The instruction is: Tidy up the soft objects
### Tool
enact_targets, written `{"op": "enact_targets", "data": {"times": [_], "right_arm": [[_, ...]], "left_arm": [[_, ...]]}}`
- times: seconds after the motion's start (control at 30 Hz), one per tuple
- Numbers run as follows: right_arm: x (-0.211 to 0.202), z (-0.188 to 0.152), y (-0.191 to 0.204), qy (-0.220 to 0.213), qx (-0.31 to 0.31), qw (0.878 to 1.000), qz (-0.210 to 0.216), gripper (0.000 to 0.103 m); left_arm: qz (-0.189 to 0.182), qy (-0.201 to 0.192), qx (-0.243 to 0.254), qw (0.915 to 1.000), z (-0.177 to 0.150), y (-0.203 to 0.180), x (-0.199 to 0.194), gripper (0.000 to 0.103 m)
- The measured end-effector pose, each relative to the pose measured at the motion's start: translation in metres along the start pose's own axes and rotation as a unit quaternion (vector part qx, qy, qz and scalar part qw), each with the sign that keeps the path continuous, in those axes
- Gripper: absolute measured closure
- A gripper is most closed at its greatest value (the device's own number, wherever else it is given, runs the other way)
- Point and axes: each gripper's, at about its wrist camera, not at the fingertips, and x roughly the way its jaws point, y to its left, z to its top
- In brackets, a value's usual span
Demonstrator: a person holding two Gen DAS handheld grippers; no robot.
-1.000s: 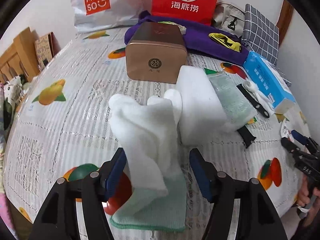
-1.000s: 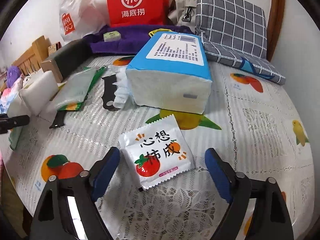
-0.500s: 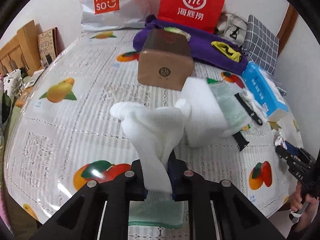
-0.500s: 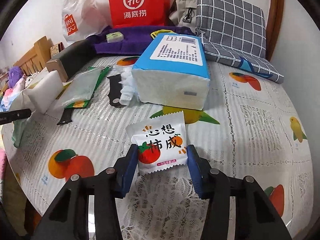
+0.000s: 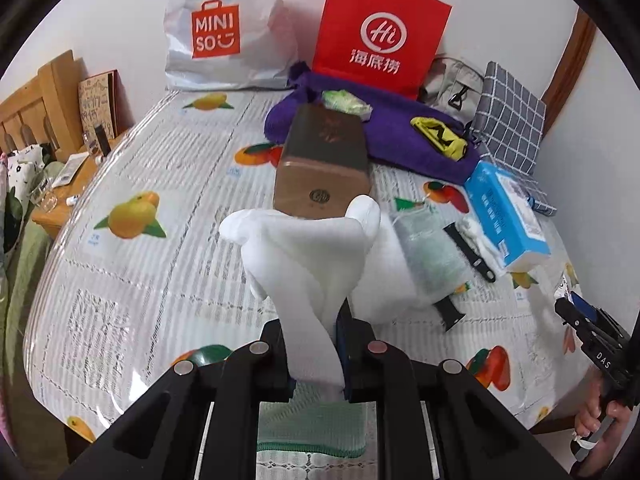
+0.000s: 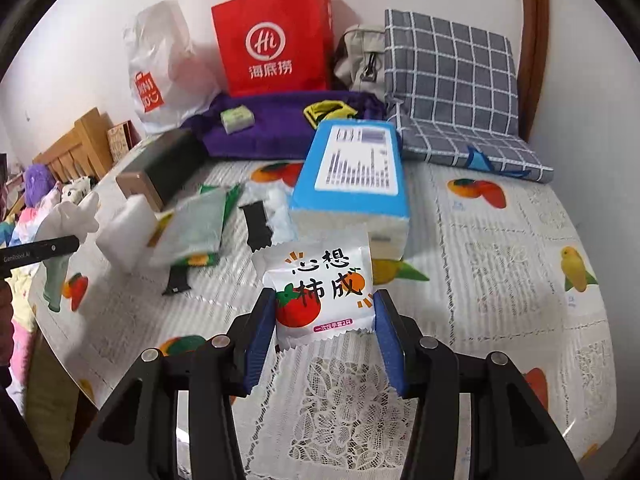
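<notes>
My left gripper [image 5: 314,354] is shut on a white sock [image 5: 308,256] with a green cuff, held up off the table; the cuff [image 5: 312,428] hangs below the jaws. In the right wrist view the same sock [image 6: 72,216] shows at far left. My right gripper [image 6: 324,328] is shut on a white packet with a red tomato print [image 6: 324,288], lifted above the tablecloth. A white foam block [image 5: 384,276] lies behind the sock. A blue tissue pack [image 6: 356,176] lies just beyond the packet.
A brown box [image 5: 324,168], purple towel [image 5: 400,136], green-edged pouch [image 6: 196,224], black strap pieces [image 6: 258,226], red bag [image 6: 276,52], white Miniso bag [image 5: 224,36] and checked cushion [image 6: 452,84] crowd the back of the table [image 6: 500,280]. A wooden headboard [image 5: 36,108] stands left.
Both grippers closed, the left on the sock and the right on the tomato packet, and both have risen with their loads off the table.
</notes>
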Motion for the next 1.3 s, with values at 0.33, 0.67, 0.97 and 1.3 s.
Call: {"op": "enact_targets", "data": {"times": [0.33, 0.67, 0.97, 1.3], "right_arm": [[-0.017, 0.018, 0.003, -0.008, 0.013, 1.0, -0.024, 0.054], [-0.022, 0.036, 0.011, -0.015, 0.042, 0.999, -0.021, 0.053], [-0.024, 0.054, 0.026, -0.038, 0.053, 0.998, -0.021, 0.053], [-0.019, 0.086, 0.044, -0.06, 0.054, 0.996, -0.033, 0.053]], "left_arm": [[-0.019, -0.014, 0.012, 0.9996, 0.017, -0.006, -0.008, 0.088], [-0.03, -0.014, 0.038, 0.9987, 0.045, -0.007, -0.004, 0.088], [-0.054, -0.009, 0.064, 0.9964, 0.076, -0.006, 0.005, 0.088], [-0.065, -0.013, 0.098, 0.993, 0.116, -0.017, 0.021, 0.088]]}}
